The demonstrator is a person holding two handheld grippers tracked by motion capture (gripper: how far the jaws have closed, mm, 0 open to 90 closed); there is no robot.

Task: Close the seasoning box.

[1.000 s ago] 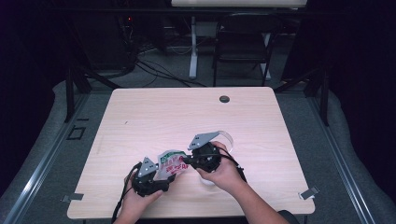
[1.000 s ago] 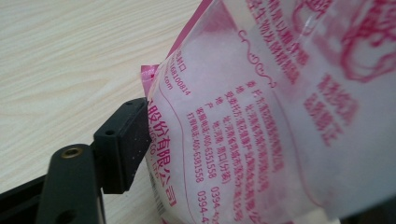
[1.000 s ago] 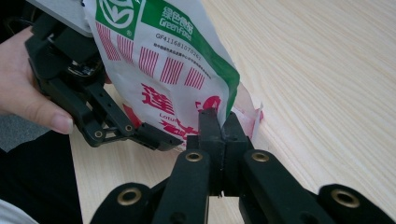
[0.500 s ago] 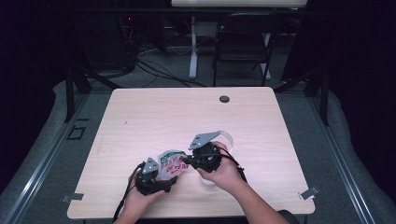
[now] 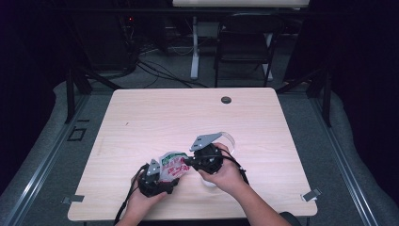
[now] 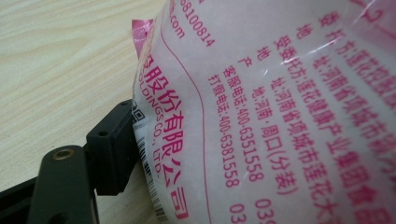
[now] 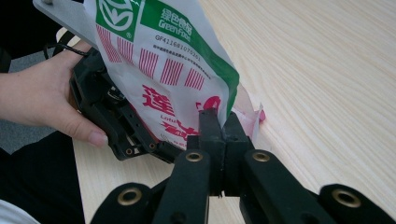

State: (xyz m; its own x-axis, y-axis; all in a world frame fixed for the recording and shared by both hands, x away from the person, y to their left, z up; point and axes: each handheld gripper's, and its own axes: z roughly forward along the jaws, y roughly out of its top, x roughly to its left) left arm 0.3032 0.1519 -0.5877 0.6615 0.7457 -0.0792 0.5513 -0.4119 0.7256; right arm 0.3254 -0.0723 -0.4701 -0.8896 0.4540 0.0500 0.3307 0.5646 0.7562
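Barely anything shifts since earlier frame. We clamp right gripper (image 7: 219, 122) on bag (image 5: 172, 165) edge; left gripper (image 5: 154, 181) pinches opposite end, near table (image 5: 141, 122) front. Bag soft, slippery, light; grip seams.

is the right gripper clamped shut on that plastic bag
Shut: the right gripper's black jaws pinch the edge of the white, pink-and-green printed plastic bag.

Black gripper (image 7: 219, 122), brass-ringed screw holes, grey plate (image 5: 205, 140)
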